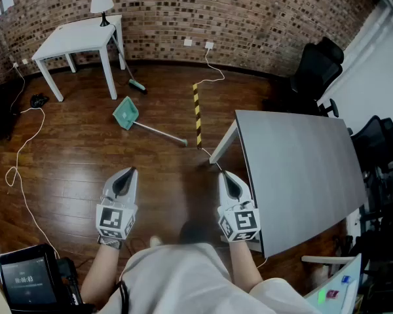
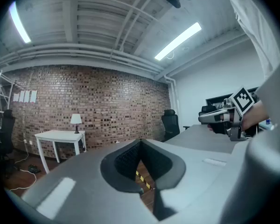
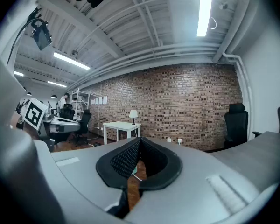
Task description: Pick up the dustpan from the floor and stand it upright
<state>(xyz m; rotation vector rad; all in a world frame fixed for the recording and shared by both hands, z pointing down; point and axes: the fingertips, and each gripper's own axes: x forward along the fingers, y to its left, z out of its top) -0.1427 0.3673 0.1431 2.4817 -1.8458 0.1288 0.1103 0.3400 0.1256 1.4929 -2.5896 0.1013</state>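
A teal dustpan [image 1: 126, 112] with a long metal handle [image 1: 158, 133] lies flat on the wooden floor, well ahead of both grippers. My left gripper [image 1: 124, 183] is held near my body at the lower left, shut and empty. My right gripper [image 1: 230, 184] is level with it at the lower right, beside the grey table's edge, also shut with nothing held. In the left gripper view my left gripper [image 2: 140, 149] has its jaws together, and the right gripper [image 2: 226, 115] shows at the right. In the right gripper view my right gripper [image 3: 139, 146] is shut too.
A grey table [image 1: 301, 175] stands at the right. A white table [image 1: 72, 38] with a lamp [image 1: 102, 4] stands at the back left by the brick wall. A broom [image 1: 135, 84] leans there. Yellow-black tape [image 1: 197, 113] marks the floor. White cables [image 1: 23, 169] run at the left. Black chairs [image 1: 318, 67] stand at the back right.
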